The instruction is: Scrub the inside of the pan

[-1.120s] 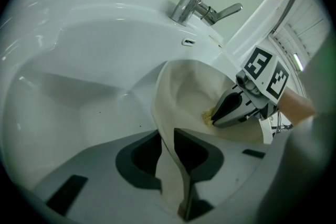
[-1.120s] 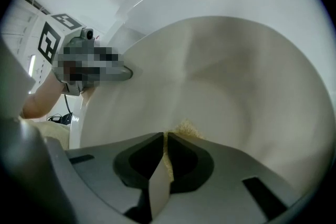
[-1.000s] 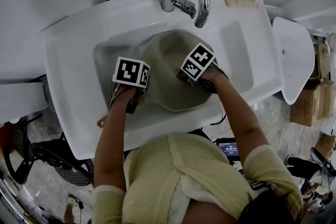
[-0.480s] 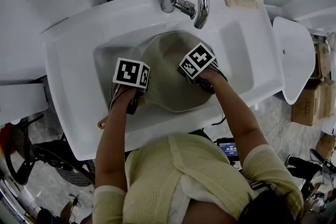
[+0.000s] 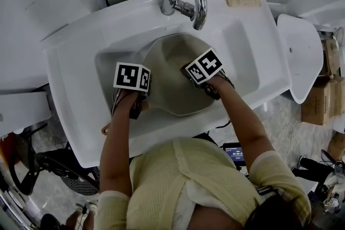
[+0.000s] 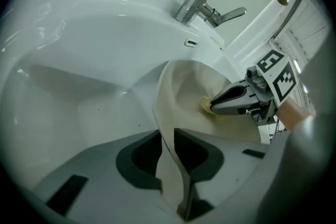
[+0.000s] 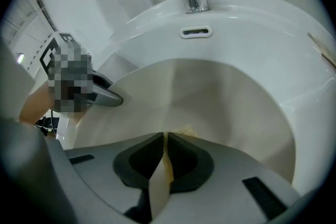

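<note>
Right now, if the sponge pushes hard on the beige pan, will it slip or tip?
Probably stiff: the beige round pan shows no bending where the left gripper clamps its thin rim. It seems tilted in the smooth white sink, so it would likely slide or rock if that grip loosened.

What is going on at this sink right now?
A person stands over a white sink with a pan in it. The left hand-held gripper is clamped on the pan's rim and steadies it. The right hand-held gripper is shut on a yellow sponge, held against the inside of the pan, apparently mid-scrub.
</note>
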A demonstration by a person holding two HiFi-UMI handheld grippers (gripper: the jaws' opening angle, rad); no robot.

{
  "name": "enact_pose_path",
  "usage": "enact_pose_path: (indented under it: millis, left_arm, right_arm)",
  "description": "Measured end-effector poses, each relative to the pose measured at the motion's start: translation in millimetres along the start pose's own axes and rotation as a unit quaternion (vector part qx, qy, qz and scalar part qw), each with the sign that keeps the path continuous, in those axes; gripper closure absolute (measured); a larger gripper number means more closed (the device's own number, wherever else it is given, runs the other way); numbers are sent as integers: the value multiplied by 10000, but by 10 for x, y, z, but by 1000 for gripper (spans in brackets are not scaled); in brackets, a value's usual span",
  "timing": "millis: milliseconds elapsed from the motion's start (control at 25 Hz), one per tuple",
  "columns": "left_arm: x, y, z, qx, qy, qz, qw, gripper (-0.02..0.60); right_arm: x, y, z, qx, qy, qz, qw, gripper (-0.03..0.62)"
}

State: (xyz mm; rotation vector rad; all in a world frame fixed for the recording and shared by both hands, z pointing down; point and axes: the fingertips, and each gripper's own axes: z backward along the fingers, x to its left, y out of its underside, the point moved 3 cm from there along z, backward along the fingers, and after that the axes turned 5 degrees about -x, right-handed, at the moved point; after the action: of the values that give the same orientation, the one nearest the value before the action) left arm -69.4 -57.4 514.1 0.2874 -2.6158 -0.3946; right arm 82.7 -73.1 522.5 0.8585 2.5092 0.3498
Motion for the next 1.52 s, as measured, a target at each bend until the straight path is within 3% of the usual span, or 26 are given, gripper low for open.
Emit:
enact_pose_path:
  millis: [480, 760, 1000, 1240, 1520]
  left_arm:
    - [-9, -24, 51, -119, -318, -234, 9991, 459]
    - [27, -150, 207, -481, -443, -365, 9972, 451]
    - [-37, -127, 327, -584, -599, -824, 9931, 448]
    - [-110, -180, 609, -1173, -677, -1098, 9847, 478]
    - [-331, -166, 960, -1851, -429, -1335, 9727, 500]
  right_arm:
    - [168, 25, 265, -540, 146, -26, 9984, 548]
    - [273, 68, 426, -843, 264, -57, 9961, 548]
    - [368, 117, 601, -1141, 383, -119, 9927, 548]
    - [482, 182, 705, -1352, 496, -208, 9894, 548]
    - [655, 188, 846, -1670, 574, -202, 9841, 548]
